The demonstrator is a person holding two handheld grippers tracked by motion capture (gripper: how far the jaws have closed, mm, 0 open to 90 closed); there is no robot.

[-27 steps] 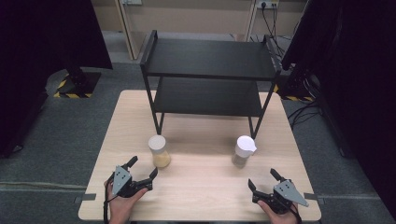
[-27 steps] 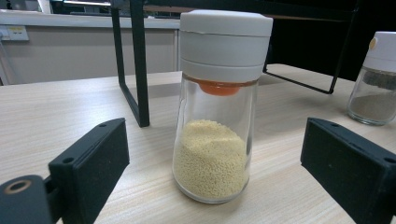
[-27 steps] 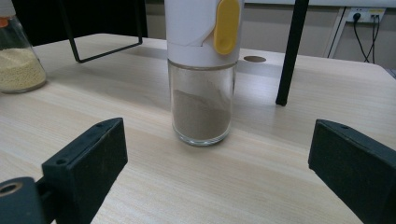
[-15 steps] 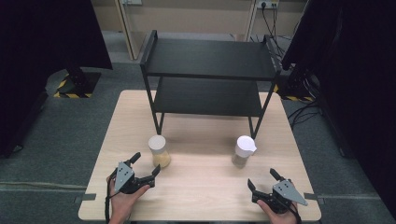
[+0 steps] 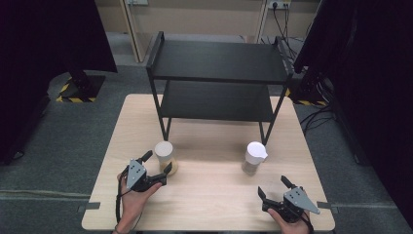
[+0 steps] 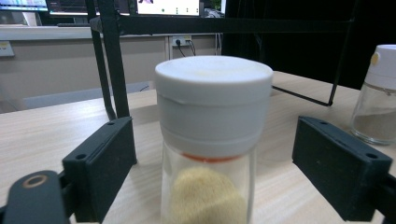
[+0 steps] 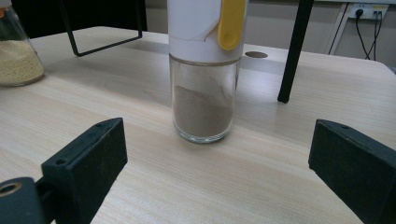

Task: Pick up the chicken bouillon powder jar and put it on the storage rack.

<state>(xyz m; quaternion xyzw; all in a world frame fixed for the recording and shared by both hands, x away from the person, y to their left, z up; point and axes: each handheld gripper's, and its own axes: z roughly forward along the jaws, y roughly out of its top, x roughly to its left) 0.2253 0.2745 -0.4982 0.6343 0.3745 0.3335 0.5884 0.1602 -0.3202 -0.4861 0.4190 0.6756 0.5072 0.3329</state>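
Observation:
A glass jar of yellow grains with a flat white lid [image 5: 164,152] stands at the table's front left. My left gripper [image 5: 157,163] is open, with one jaw on each side of that jar and neither touching it. In the left gripper view the yellow-grain jar [image 6: 212,140] stands close up between the jaws of the left gripper [image 6: 219,175]. A second glass jar, holding brown powder under a white cap [image 5: 254,157], stands to the right. My right gripper [image 5: 273,187] is open a short way in front of it. The right gripper view shows the brown-powder jar [image 7: 204,93], with a yellow tab on its cap, beyond the right gripper [image 7: 217,172].
A black two-tier metal shelf [image 5: 219,61] stands on the far half of the wooden table [image 5: 209,204], its legs just behind both jars. The brown-powder jar [image 6: 378,93] appears at the right of the left gripper view, and the grain jar [image 7: 16,51] at the upper left of the right gripper view.
My left gripper has moved forward and slightly right, so its jaws now stand either side of the yellow-grain jar. The right gripper has stayed put.

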